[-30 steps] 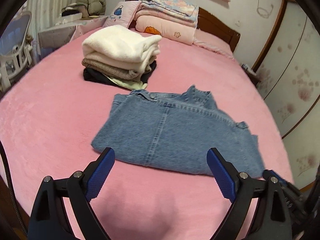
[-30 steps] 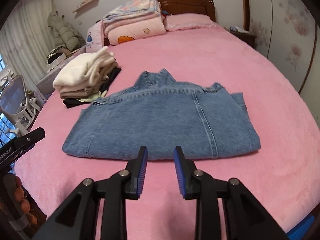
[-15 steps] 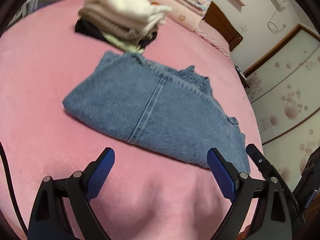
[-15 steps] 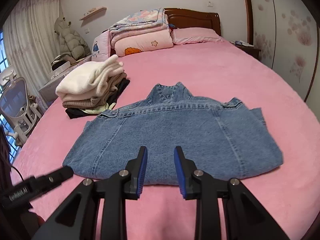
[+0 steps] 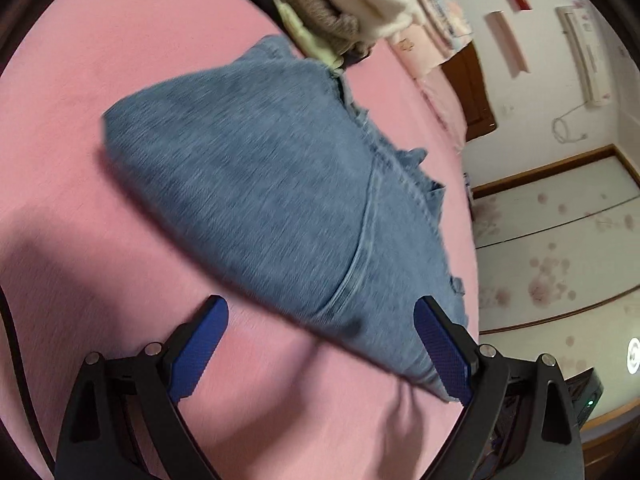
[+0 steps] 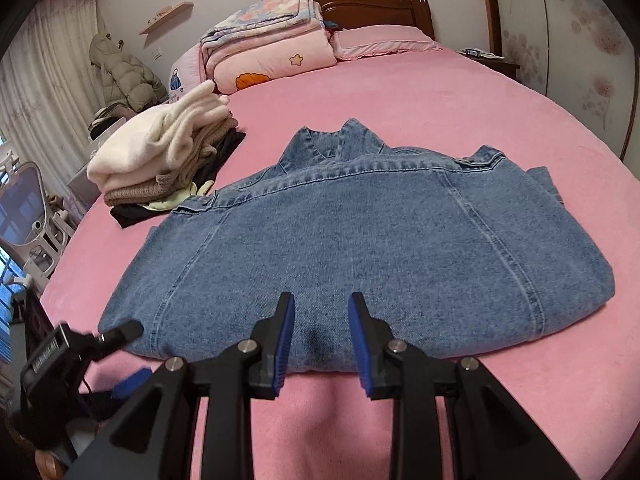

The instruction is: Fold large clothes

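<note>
A folded blue denim jacket (image 6: 360, 232) lies flat on the pink bed (image 6: 460, 120), collar toward the headboard. In the left wrist view the jacket (image 5: 272, 184) looks tilted and blurred. My left gripper (image 5: 320, 312) is wide open, low over the jacket's near left hem, which runs between its blue pads without touching them. My right gripper (image 6: 321, 304) has a narrow gap between its jaws. Its tips hover over the middle of the near hem, with denim showing in the gap and nothing pinched. One of the left gripper's fingers (image 6: 120, 332) shows at the jacket's left corner.
A stack of folded knitwear (image 6: 168, 148) sits on the bed just left of the collar, also visible as the stack (image 5: 340, 8). Folded quilts (image 6: 272, 48) and a pillow (image 6: 384, 40) lie at the headboard. A white chair (image 6: 28, 208) stands off the bed's left side.
Both grippers have sunk toward the jacket's near hem. The left one rolled, so the jacket now looks slanted. The right tips now overlap the hem. Neither jaw gap has changed.
</note>
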A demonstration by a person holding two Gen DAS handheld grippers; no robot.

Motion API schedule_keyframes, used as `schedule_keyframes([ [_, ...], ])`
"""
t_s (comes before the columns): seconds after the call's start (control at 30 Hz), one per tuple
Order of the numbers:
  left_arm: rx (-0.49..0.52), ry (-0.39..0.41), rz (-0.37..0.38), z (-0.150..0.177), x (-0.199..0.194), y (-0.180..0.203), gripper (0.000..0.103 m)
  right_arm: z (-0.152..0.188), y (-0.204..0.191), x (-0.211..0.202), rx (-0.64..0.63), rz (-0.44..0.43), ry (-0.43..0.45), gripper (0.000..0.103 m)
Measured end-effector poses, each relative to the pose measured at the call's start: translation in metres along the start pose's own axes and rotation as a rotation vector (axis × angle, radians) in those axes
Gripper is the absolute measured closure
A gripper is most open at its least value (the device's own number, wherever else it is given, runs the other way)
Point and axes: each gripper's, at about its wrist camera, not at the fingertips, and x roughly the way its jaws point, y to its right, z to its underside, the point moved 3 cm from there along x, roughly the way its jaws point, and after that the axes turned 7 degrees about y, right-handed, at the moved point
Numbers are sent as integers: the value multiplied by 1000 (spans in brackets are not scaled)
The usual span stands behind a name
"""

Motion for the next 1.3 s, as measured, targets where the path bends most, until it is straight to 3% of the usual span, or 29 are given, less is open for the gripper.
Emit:
schedule_keyframes([
  [0.17, 17, 47, 39, -19, 17, 7, 10, 3, 1, 12, -5, 6, -15, 76],
  [0.27, 6, 74, 30, -30, 30, 9, 16, 2, 1, 16, -15, 16, -16, 76],
  [0.43, -39, 96, 48, -45, 44, 6, 51, -4, 1, 20, -23, 22, -3, 76],
  [0.57, -37, 100, 23, -51, 52, 9, 56, -9, 1, 24, -30, 25, -1, 76],
  [0.63, 19, 94, -25, -51, 54, 14, 74, -11, 1, 29, -33, 30, -9, 76],
  [0.73, 131, 117, -59, -51, 46, 31, 83, -16, 0, 37, -53, 51, -14, 76],
  [0.9, 375, 217, -135, -45, 32, 82, 86, -23, -2, 55, -110, 71, -21, 76],
  [1.07, 549, 276, -137, -32, 23, 131, 86, -7, 3, 85, -153, 41, -120, 76],
  [1.3, 823, 315, -114, 0, 27, 217, 86, -13, 28, 78, -4, -104, -154, 76],
])
